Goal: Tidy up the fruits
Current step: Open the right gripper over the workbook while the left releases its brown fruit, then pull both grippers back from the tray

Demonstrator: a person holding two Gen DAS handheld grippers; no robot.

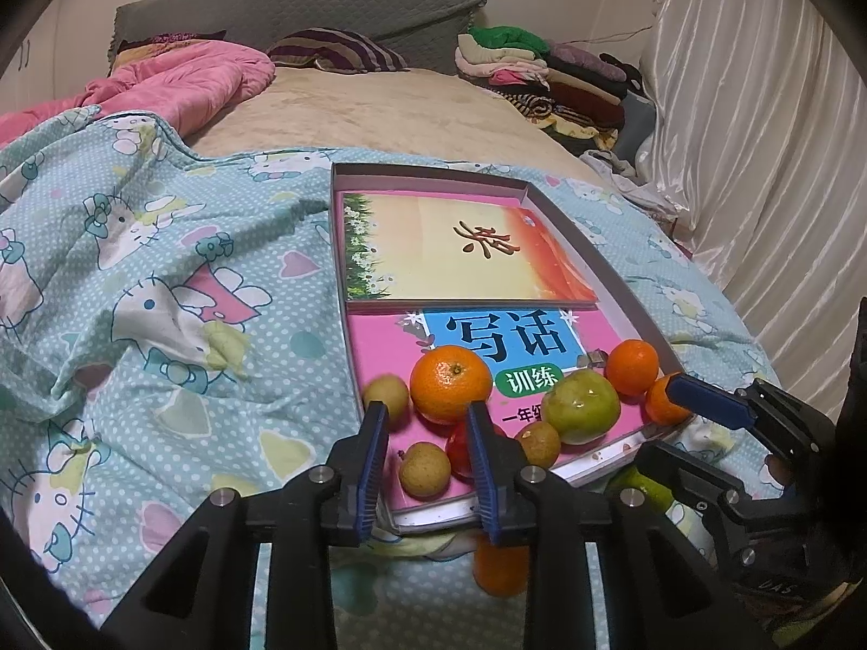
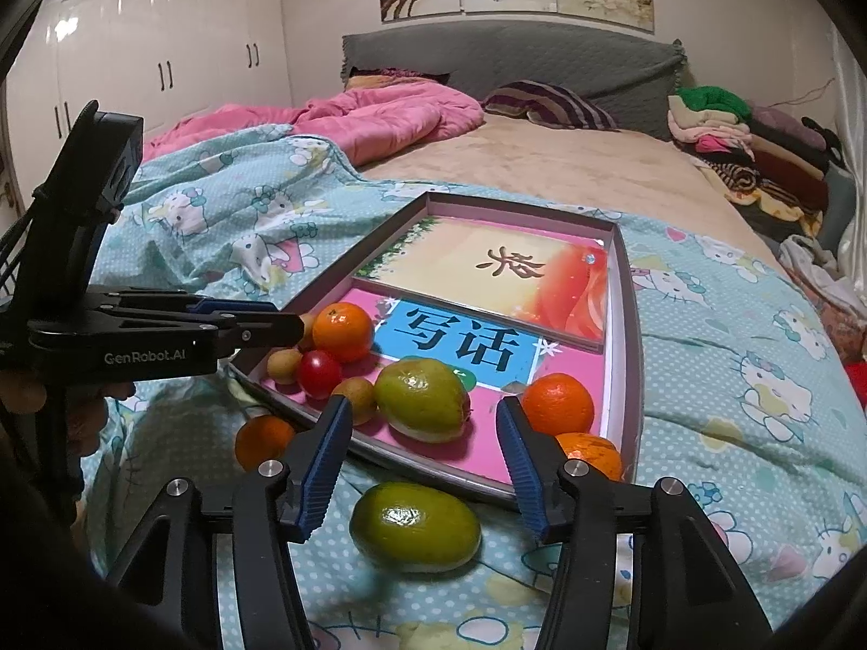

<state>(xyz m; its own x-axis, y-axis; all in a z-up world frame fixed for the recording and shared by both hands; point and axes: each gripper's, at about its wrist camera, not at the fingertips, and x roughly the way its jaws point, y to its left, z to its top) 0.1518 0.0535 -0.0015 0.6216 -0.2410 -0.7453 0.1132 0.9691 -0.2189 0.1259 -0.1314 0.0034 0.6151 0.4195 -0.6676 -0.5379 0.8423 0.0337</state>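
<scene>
A: Both grippers? Fruit?
B: Left gripper (image 1: 428, 436) parted, empty, over fruits in the tray (image 2: 631, 325); right gripper (image 2: 422, 436) spread, gripping nothing, above a green mango (image 2: 414, 528) on the bedspread (image 2: 704, 379).

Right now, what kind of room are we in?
Most likely a bedroom: there is a bed with a padded headboard, a pink quilt and a striped pillow.

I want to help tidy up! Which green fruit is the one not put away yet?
Look at the flat grey box lying on the cat-print quilt on the bed. One green fruit already sits inside it. The one you want is the other green fruit, lying on the quilt just outside the box's near edge, between the right tongs.
</scene>
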